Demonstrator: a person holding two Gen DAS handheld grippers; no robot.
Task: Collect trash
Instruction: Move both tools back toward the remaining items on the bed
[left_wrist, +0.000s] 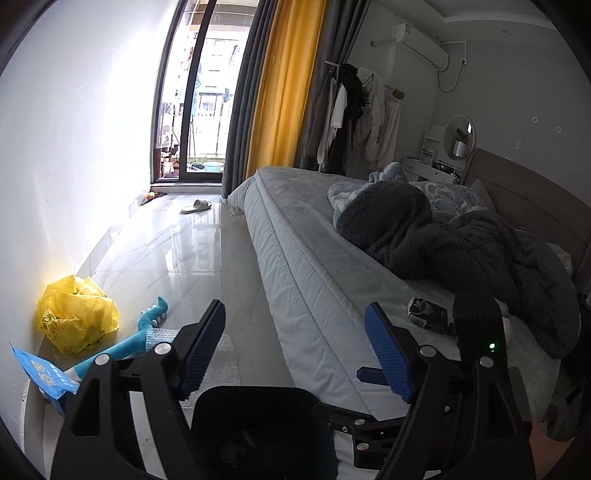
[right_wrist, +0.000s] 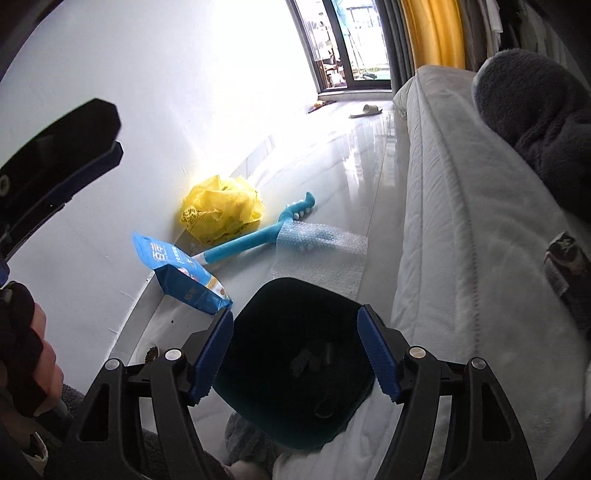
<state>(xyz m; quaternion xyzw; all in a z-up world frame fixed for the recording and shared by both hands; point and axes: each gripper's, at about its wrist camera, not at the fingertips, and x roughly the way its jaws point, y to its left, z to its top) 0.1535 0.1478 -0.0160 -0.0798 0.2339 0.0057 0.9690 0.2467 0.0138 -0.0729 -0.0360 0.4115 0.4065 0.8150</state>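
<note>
Both hand-held grippers hang with jaws apart, gripping nothing. The right gripper (right_wrist: 295, 352) is above a dark round bin (right_wrist: 295, 369) with dark scraps inside. The left gripper (left_wrist: 295, 350) hovers by the grey quilted mattress (left_wrist: 295, 266). By the wall lie a crumpled yellow plastic bag (right_wrist: 221, 214), a blue snack packet (right_wrist: 184, 273) and clear bubble wrap (right_wrist: 317, 254). Only the left view shows a black-and-white wrapper (left_wrist: 428, 312) clearly on the bed.
</note>
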